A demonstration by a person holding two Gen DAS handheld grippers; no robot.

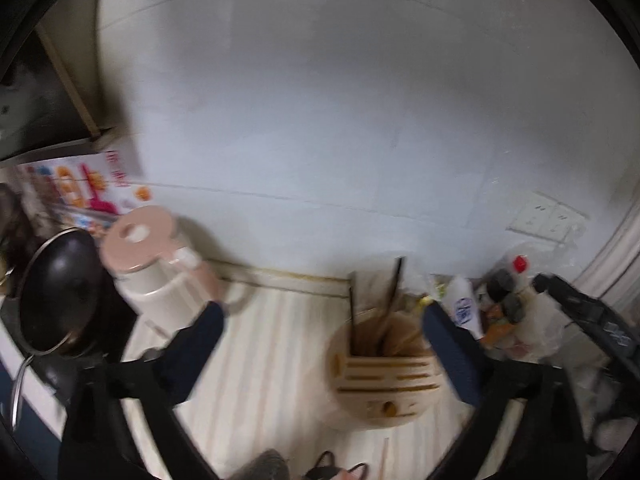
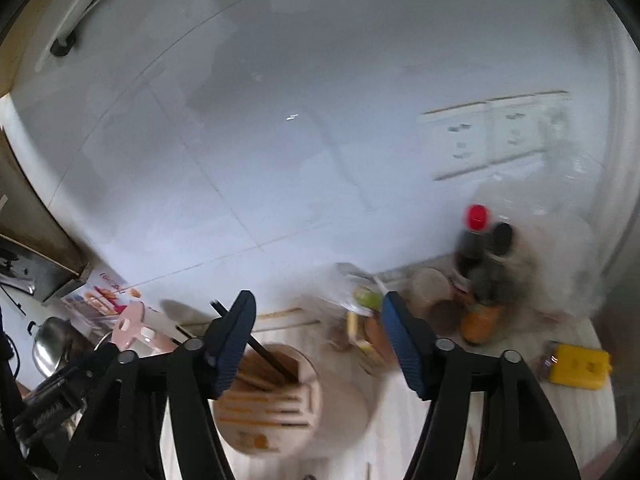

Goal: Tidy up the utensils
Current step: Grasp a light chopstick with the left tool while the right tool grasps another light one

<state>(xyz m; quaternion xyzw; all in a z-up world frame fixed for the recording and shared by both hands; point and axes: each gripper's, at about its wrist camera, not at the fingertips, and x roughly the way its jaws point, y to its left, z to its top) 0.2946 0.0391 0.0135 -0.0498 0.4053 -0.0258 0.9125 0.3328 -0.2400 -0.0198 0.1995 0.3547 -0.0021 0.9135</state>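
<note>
Both the left gripper (image 1: 320,336) and the right gripper (image 2: 318,340) stand wide and empty above the round wooden utensil holder (image 1: 384,376); dark chopsticks (image 2: 256,344) stand inside; approach the next utensil slowly, I think.

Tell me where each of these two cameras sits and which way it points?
Left wrist: mounted on the left tongs, looking down and forward at the wooden utensil holder, a pink-lidded kettle and the white tiled wall; only its own open blue fingers show.
Right wrist: mounted on the right tongs, facing the same corner; its open fingers frame the holder and red-capped bottle.
Shared: holder, kettle, bottles, wall sockets.
</note>
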